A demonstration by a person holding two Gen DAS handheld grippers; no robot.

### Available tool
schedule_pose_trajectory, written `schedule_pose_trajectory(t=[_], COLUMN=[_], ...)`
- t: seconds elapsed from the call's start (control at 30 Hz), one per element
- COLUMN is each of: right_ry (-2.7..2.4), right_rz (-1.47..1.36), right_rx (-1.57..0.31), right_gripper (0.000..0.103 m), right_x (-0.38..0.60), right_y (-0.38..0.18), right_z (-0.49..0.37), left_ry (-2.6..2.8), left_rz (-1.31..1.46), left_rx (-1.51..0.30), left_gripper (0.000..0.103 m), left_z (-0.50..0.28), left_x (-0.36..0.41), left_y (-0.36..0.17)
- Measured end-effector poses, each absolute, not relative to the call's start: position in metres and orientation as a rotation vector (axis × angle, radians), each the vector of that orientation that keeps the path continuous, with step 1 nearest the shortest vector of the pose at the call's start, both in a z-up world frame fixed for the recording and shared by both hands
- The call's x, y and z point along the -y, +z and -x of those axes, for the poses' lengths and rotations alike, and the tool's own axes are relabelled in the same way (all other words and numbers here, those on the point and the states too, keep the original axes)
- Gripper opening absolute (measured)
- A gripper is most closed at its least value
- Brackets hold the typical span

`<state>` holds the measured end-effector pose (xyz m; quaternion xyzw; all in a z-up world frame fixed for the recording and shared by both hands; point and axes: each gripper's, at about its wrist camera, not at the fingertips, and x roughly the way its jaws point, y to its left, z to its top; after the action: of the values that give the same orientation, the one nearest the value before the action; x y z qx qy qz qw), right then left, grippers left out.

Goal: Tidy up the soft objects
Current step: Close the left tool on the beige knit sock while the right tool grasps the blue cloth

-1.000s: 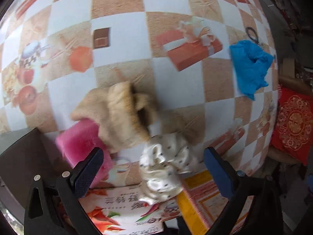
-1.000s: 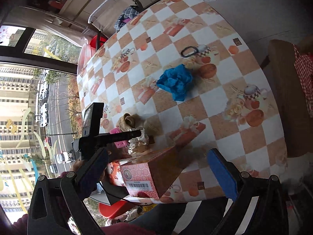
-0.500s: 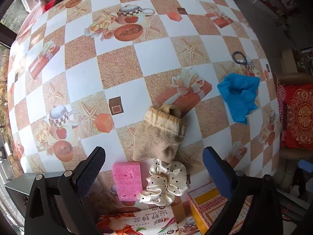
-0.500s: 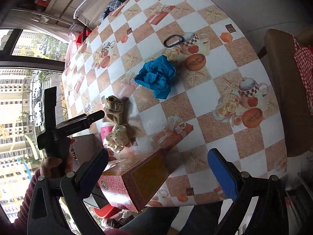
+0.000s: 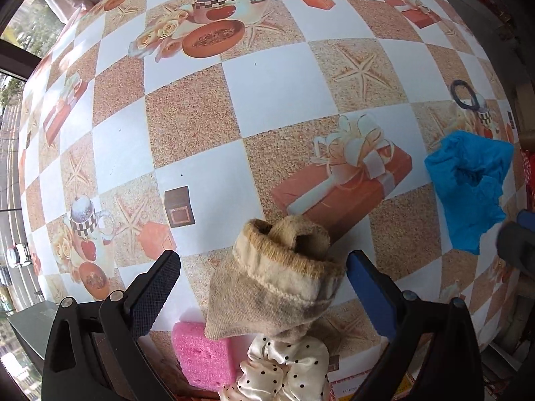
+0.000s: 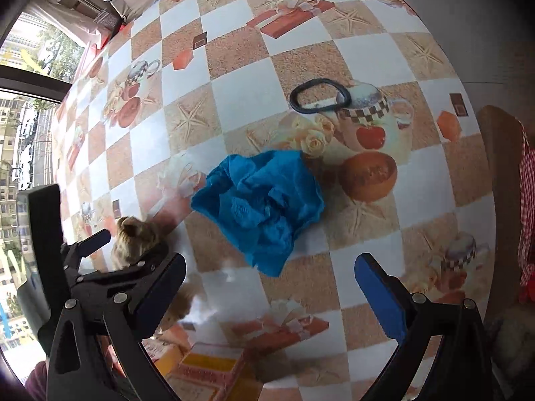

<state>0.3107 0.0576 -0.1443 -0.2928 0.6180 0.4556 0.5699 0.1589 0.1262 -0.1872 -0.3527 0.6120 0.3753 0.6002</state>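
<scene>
Left tool [image 5: 262, 287] spread wide over the checkered tabletop [image 5: 274, 97], gripping nothing. Tan sock [image 5: 277, 284] crumpled between its fingers, cuff toward 12 o'clock. Pink sponge [image 5: 204, 356] at the sock's 7 o'clock, just beside it; dotted cream scrunchie [image 5: 284, 372] touching the sock at 6 o'clock. Blue cloth [image 5: 469, 183] well apart at 2 o'clock. Right tool [image 6: 269, 284] also wide, empty, above that cloth, bunched at 12 o'clock from its fingertips. Black hair tie [image 6: 319, 100] farther toward 12 o'clock. Printed box [image 6: 207, 372] at 7 o'clock near the tabletop edge.
</scene>
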Motion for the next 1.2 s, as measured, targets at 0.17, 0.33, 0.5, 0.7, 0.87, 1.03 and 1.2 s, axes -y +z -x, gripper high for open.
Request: schedule_pose_trajectory(t=[0.17,0.33,0.5,0.7,0.87,1.03,1.2], right_ry=[1.058,1.041,1.031,1.069,1.125,1.165,1.172], right_rz=[0.777,0.880,0.951,0.920,0.925,0.804,0.695], right_rx=[-1.407,-1.307,-1.256,-1.255,-1.236,-1.327,-1.369], right_gripper=[0.102,0.103,0.103,0.084,0.043,0.039,0.039], right_x=[-0.087,-0.094,-0.095,-0.088,-0.083,-0.065,-0.038], right_y=[-0.180,-0.195,-0.199,-0.190,-0.177,-0.160,-0.139], right_z=[-0.304,-0.293,-0.284,-0.291,-0.301,-0.329,-0.356], left_ry=[0.883,0.869,0.900,0.882,0.804,0.780,0.758], left_rz=[0.871,0.915,0.920,0.886,0.810,0.763,0.737], left_rx=[-1.409,-1.378,-1.343,-1.340,-1.344,-1.298,-1.247], left_gripper=[0.102,0.103,0.103,0.088,0.026,0.023,0.023], left_z=[-0.160,-0.155,-0.151,-0.154,-0.174,-0.183,-0.185], left_x=[-0.131,-0.133,-0.131,-0.126,-0.120,-0.115,-0.110], left_y=[-0.205,-0.213,-0.215,-0.201,-0.186,-0.159,-0.130])
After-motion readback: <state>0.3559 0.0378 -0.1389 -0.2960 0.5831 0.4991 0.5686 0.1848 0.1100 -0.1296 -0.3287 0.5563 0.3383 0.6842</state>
